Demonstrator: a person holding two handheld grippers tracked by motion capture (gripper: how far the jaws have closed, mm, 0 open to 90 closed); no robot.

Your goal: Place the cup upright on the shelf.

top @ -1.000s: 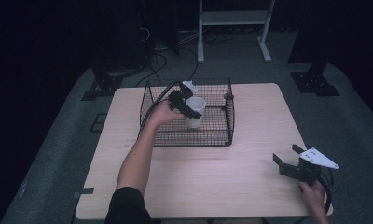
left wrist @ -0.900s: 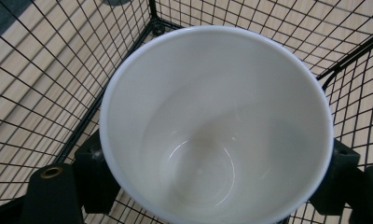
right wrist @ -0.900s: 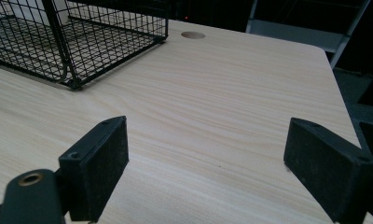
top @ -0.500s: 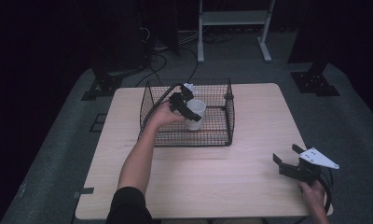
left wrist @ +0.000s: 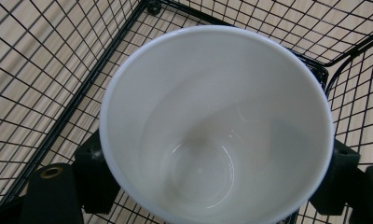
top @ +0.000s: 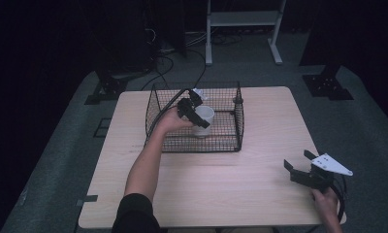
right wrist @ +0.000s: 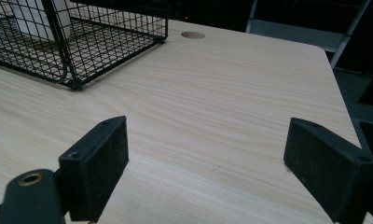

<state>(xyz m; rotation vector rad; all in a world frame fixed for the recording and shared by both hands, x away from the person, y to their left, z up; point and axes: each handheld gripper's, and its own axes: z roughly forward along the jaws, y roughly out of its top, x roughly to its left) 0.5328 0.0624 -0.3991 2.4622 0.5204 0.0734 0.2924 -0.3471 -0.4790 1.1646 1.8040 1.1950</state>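
Little has changed since earlier: left gripper (top: 198, 116) with its white cup (top: 203, 121) shifted only slightly inside the wire basket (top: 235, 124). Jaws pinch the cup from both sides, black pads (left wrist: 96, 175) against its outer wall, the mouth facing the gripper camera. Right gripper (top: 299, 167) stayed put over the table (top: 260, 145) near the right edge, jaws spread wide, nothing between them.

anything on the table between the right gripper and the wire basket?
Nothing: bare wood. In the high view the table is clear from the right gripper to the wire basket; the right gripper view shows the same between its open jaws.
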